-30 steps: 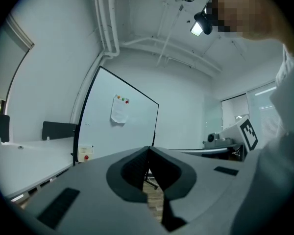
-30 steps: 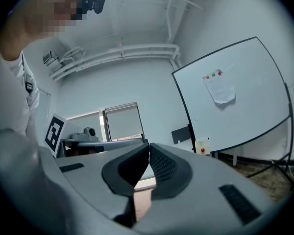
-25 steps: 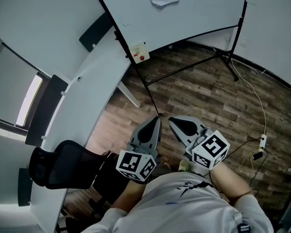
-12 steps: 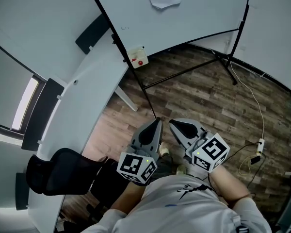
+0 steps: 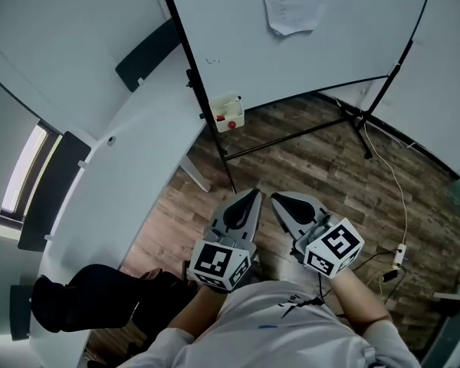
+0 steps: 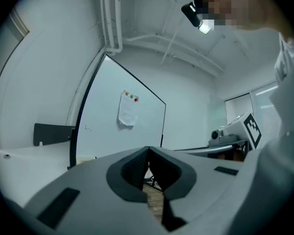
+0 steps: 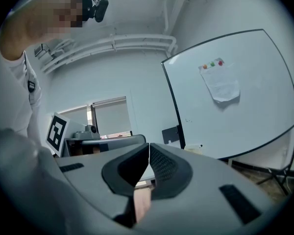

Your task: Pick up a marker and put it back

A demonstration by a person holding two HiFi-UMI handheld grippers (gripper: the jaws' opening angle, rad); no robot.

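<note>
**Jaws closed, nothing held**

A wood-plank floor [image 5: 307,159] runs under a whiteboard [image 5: 291,52] on a black stand. A white desk [image 5: 130,175] lies left of the whiteboard. A small holder [image 5: 224,103] on its left post carries a red thing [image 5: 231,123]; whether it is the marker I cannot tell. Below the whiteboard, the left gripper [image 5: 254,193] and right gripper [image 5: 274,196] sit side by side, jaws pressed together, empty

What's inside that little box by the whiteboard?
A red thing shows inside the box. It's too small to tell whether it's a marker, and the box's walls hide anything lower down.
</note>
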